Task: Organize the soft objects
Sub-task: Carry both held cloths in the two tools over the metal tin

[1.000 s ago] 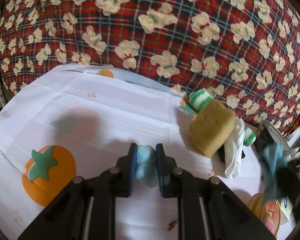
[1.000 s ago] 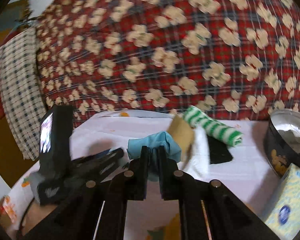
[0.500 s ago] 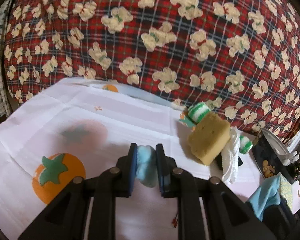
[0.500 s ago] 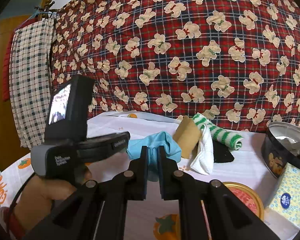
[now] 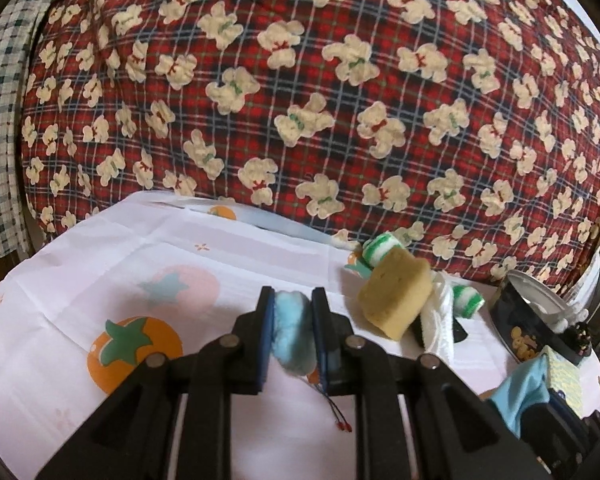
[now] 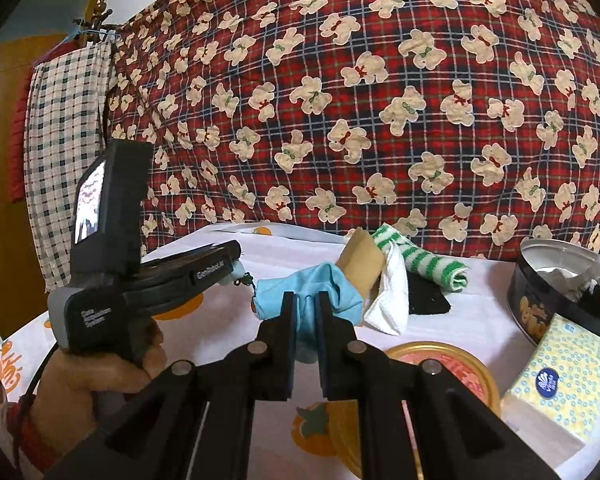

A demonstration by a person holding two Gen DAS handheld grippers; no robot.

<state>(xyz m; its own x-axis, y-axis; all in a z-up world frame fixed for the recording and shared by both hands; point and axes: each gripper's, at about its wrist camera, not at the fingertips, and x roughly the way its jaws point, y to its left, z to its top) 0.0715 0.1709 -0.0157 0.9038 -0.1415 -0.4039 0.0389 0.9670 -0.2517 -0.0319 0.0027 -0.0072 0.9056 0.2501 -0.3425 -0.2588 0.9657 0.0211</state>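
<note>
We hold two soft items lifted: left gripper (image 5: 291,322) clenched on a pale blue pom-pom (image 5: 293,330), right gripper (image 6: 305,312) on a blue cloth (image 6: 340,294); beside the cookie tin (image 6: 540,312), sponge (image 5: 396,290), white cloth (image 6: 390,300) and striped towel (image 6: 428,262) lie heaped, seemingly unsorted.

Black handheld left gripper (image 6: 236,276), side of body: white lettering "GenRobot.AI" is showing; its grey grip is bearing "Data Acquisition System", blurred. Yellow patterned tissue pack (image 6: 556,376): blue round logo is showing, wording too small to read.
</note>
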